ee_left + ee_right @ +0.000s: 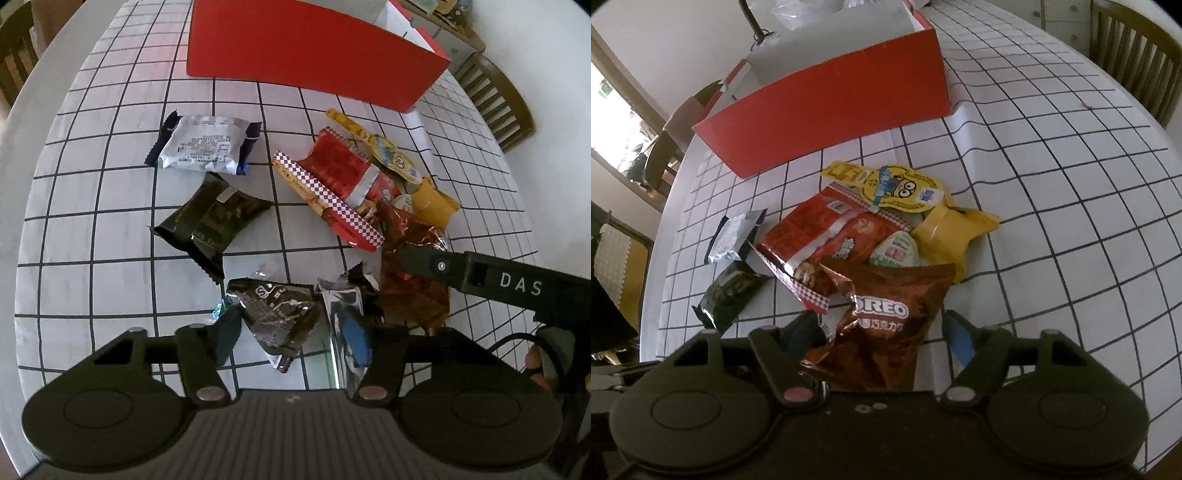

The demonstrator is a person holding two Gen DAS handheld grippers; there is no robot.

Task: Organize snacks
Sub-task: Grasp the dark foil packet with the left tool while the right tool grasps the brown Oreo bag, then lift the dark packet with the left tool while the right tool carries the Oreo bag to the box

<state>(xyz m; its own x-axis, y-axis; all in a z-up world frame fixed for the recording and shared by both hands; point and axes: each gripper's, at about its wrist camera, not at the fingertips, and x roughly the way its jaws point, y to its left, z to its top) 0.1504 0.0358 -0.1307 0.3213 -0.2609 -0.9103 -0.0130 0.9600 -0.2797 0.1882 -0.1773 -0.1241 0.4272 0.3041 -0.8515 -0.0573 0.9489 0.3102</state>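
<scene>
My left gripper (291, 332) points down at the checked tablecloth (110, 206). Its blue pads (356, 338) press on a crumpled dark cookie packet (277, 314) and a silver wrapper (338, 295) beside it. My right gripper (882, 336) straddles a brown Oreo bag (886, 325). Its left pad touches the bag's torn edge and a strip of cloth shows before the right pad. One of its fingers (424, 264) lies over the Oreo bag (413, 291) in the left wrist view. An open red box (314, 55) (831, 110) stands behind the snacks.
Loose snacks lie between the grippers and the box: a white and navy packet (205, 144), a dark green packet (212, 225), a red checked bag (332, 184), a yellow cartoon pack (897, 188) and a yellow pouch (949, 236). Wooden chairs (495, 99) (1134, 44) ring the round table.
</scene>
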